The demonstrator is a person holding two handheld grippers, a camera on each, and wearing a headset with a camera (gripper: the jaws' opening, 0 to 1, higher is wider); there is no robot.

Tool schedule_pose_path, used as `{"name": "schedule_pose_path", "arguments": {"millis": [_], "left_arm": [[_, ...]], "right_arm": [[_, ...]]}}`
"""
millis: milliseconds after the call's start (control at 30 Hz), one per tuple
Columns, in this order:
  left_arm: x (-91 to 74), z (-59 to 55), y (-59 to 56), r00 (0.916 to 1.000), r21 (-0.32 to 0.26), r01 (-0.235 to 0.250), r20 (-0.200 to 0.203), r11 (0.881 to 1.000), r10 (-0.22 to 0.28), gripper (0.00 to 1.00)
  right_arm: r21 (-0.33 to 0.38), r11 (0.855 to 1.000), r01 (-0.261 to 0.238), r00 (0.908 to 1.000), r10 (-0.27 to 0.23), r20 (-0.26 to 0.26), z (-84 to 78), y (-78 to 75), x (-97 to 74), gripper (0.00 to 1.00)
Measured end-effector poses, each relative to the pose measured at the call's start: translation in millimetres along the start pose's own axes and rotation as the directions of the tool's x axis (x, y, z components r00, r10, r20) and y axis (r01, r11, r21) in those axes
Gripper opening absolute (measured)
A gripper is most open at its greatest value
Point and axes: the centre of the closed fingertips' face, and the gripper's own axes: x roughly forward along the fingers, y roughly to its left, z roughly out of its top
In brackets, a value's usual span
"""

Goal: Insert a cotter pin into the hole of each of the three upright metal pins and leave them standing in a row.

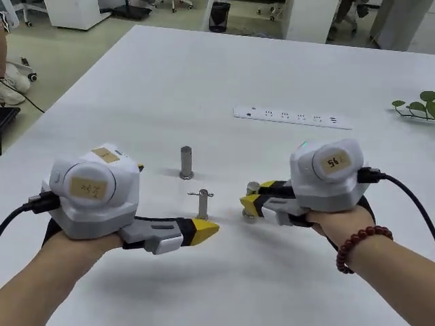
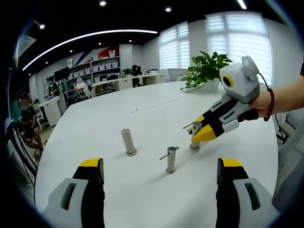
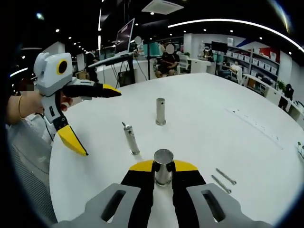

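Metal pins: three short, smooth grey steel cylinders, each on a wider round foot.
Desk (image 1: 156, 81): broad, white and matt, carrying all three pins.
Far pin (image 1: 186, 163): bare, with a small hole near its top, standing apart from both grippers.
Middle pin (image 1: 202, 205): a thin wire cotter pin (image 1: 201, 194) passes through its top and sticks out on each side.
Third pin (image 3: 163, 164): flat, shiny top, with its shaft pinched between the pressed-together jaws of the right gripper (image 1: 249, 202).
Left gripper (image 1: 197, 232): jaws spread wide and holding nothing, with yellow tips near the middle pin.
Spare cotter pins (image 3: 222, 177): slim wires lying flat on the desk, just beside the right gripper.
Around: a white power strip (image 1: 292, 117) lies beyond the pins, and a leafy plant (image 1: 416, 106) is at the desk's far right.
Axis: every pin's long axis is vertical, and the inserted cotter pin lies crosswise.
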Motion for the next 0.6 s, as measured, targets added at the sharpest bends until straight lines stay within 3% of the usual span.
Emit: {"name": "schedule_pose_path", "arguments": {"millis": [100,600], "left_arm": [[-1.6,-0.7,-3.6,0.9999,-0.032,0.016,0.004,0.999,-0.016,0.99],[-13.1,-6.5,-12.2,0.9999,-0.047,0.01,0.006,0.999,-0.01,0.97]], "right_arm": [[-0.008,1.0,0.002,1.0,-0.002,-0.007,-6.1,6.1,-4.3,0.08],[0.009,1.0,-0.013,0.9999,0.013,0.007,-22.9,34.9,-12.5,0.08]]}}
